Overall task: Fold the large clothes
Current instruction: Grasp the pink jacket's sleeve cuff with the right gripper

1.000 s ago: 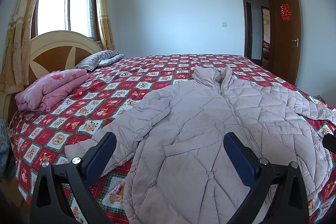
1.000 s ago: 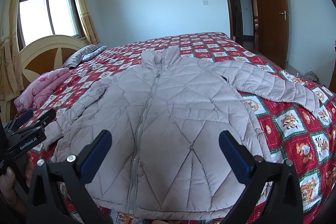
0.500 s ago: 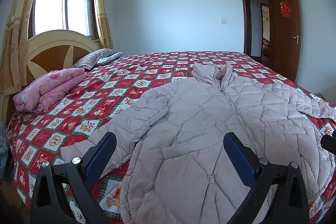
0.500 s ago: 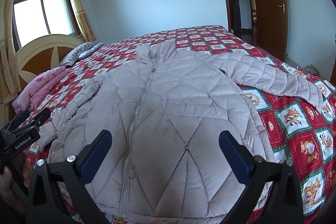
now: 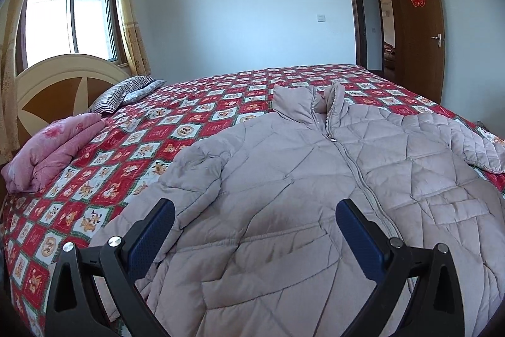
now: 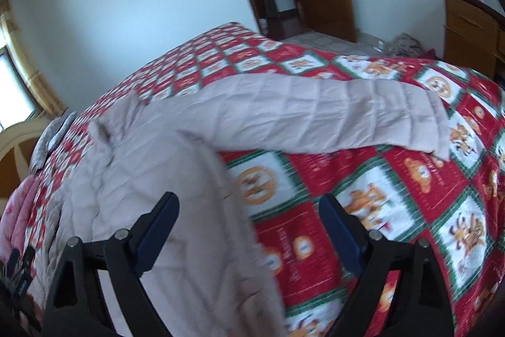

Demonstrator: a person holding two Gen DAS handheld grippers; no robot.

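A pale pink quilted jacket (image 5: 315, 195) lies zipped and face up on the bed, both sleeves spread out. My left gripper (image 5: 255, 210) hovers open over the jacket's lower left front, beside the left sleeve (image 5: 176, 198), with nothing between its pads. In the blurred, tilted right wrist view, my right gripper (image 6: 249, 204) hangs over the jacket's right side edge (image 6: 214, 179), below the outstretched right sleeve (image 6: 315, 122). Its jaws are closing but still wide, and the pads press on nothing.
The bed carries a red, white and green cartoon-patterned cover (image 5: 132, 147). A folded pink quilt (image 5: 53, 150) and a striped pillow (image 5: 123, 90) lie by the headboard (image 5: 53, 84). A brown door (image 5: 416, 24) stands open at the right. A wooden cabinet (image 6: 470, 27) stands past the bed's foot.
Both grippers moved closer over the jacket. The right gripper swung right and rolled, from the jacket's middle to its right edge below the sleeve, and its jaws narrowed slightly.
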